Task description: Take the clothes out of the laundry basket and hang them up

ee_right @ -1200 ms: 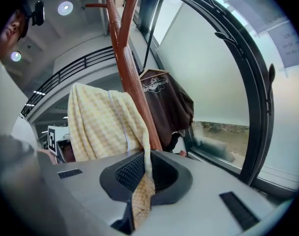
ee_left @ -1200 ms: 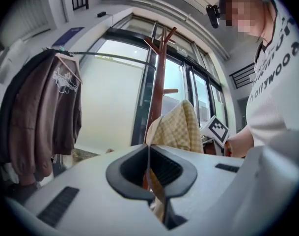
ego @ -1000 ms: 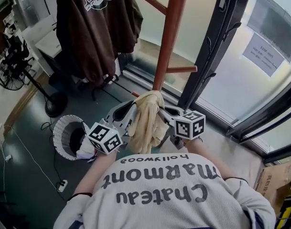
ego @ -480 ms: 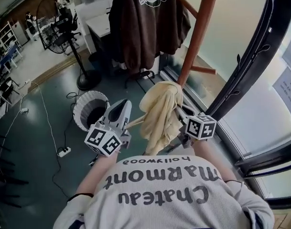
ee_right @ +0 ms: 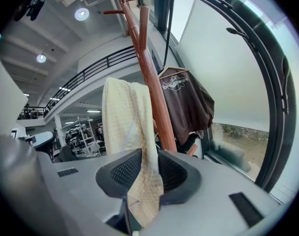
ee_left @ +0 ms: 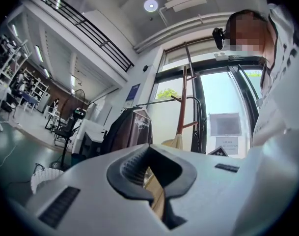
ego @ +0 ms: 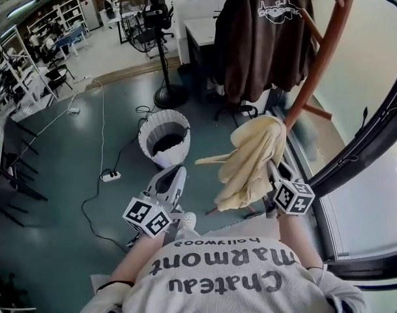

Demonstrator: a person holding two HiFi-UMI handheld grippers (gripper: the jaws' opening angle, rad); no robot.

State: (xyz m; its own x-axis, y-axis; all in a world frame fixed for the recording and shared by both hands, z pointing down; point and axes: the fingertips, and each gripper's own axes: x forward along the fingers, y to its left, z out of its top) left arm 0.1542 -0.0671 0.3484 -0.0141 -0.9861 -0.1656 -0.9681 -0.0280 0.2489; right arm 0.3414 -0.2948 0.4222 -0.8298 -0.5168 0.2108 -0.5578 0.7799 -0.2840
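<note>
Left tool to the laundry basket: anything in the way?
Nothing visible. In the head view the shut left tool points at the white laundry basket with nothing between them. The yellow garment hangs off to the right, the power strip lies on the floor to the left, and the fan stand is beyond the basket.

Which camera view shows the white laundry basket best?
The head view shows it best. There the laundry basket stands whole on the floor, seen from above, with its round rim and dark inside. The left gripper view shows only a small part of the basket at the lower left edge. The right gripper view does not show it.
</note>
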